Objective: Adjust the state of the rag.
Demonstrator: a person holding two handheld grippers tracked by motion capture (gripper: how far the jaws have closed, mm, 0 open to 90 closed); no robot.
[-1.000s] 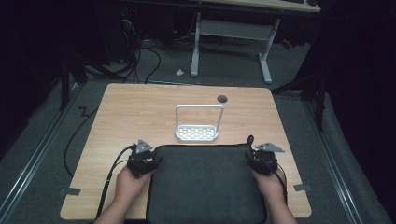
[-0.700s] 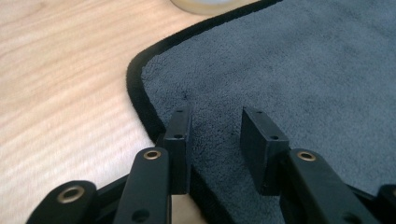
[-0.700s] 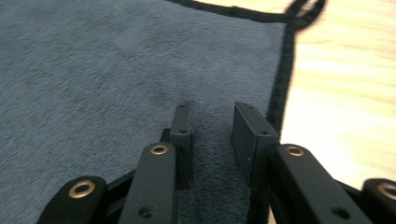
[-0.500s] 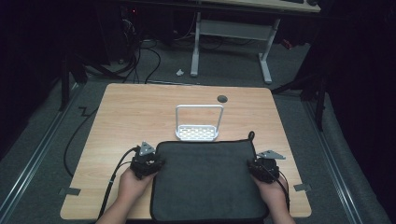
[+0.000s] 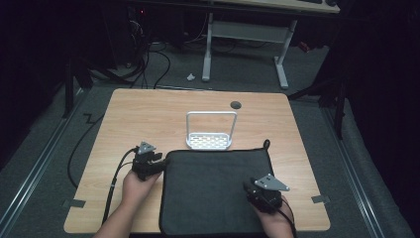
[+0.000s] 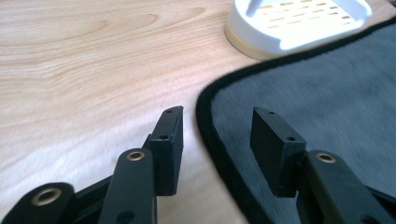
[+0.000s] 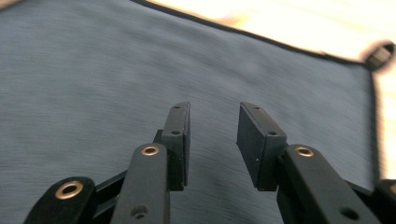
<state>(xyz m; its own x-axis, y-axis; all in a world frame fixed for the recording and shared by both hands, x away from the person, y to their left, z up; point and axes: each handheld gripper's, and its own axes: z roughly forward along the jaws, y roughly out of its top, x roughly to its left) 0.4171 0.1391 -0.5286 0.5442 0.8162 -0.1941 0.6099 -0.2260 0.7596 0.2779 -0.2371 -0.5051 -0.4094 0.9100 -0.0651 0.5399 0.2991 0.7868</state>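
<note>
Rack [image 5: 210, 134] white, slotted base bare, touching mat [image 5: 213, 193].

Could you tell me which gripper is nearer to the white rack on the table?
Left. The left gripper sits at the dark mat's left edge, just short of the white rack; the right gripper is over the mat's near right part, farther off.

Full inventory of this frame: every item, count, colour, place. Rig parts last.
mat: 1, dark grey with black edging and a small loop at its far right corner, near middle of the table
rack: 1, white, perforated base with hoop handle, just beyond the mat
table: 1, light wood, round dark grommet near the far edge
desk frame: 1, white legs, on the floor behind the table
left gripper: 1, black, open, straddling the mat's left edge
right gripper: 1, black, open, over the mat's near right part
</note>
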